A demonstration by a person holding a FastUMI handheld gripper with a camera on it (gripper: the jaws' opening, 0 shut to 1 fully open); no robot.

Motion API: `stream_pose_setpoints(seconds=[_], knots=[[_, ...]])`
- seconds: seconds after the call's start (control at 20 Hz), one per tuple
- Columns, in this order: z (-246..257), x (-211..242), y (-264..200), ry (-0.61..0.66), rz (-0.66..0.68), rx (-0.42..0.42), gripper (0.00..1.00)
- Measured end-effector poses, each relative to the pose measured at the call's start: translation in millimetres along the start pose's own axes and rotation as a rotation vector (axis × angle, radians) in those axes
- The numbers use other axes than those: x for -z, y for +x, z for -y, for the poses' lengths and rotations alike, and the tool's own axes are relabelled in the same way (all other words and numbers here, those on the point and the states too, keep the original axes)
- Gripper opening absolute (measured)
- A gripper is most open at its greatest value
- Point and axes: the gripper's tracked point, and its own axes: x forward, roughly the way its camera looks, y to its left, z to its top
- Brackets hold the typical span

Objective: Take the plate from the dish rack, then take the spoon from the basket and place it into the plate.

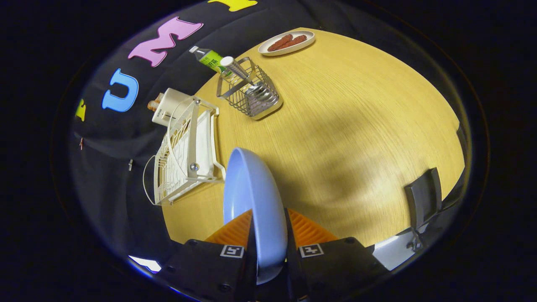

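Note:
My gripper (268, 235) is shut on the rim of a light blue plate (251, 188), which stands on edge between the fingers, lifted over the wooden table (356, 126). The white wire dish rack (184, 155) lies just beyond and to the left of the plate, with no dish in it. Farther off stands a wire basket (249, 94) with a metal spoon (241, 73) leaning inside it, handle pointing up and away.
A white plate with sausages (287, 42) sits at the table's far edge. A green-labelled bottle (207, 56) lies behind the basket, and a white box (168, 105) stands behind the rack. A dark chair back (423, 197) rises at the right near edge.

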Motion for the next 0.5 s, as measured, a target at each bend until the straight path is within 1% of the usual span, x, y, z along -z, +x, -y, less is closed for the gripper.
stream_pose_setpoints(seconds=[0.05, 0.1, 0.25, 0.3, 0.45, 0.5], knots=[[5.1, 1.0, 3.9, -0.018, -0.005, 0.018, 0.36], [7.7, -1.2, 7.3, -0.029, -0.004, 0.031, 0.43], [10.9, -4.8, 10.6, -0.095, -0.001, 0.064, 0.51], [12.4, -5.7, 14.6, -0.112, 0.001, 0.080, 0.56], [20.3, -10.8, 14.6, -0.185, 0.014, 0.146, 0.64], [21.8, -13.7, 13.4, -0.201, 0.024, 0.161, 0.69]])
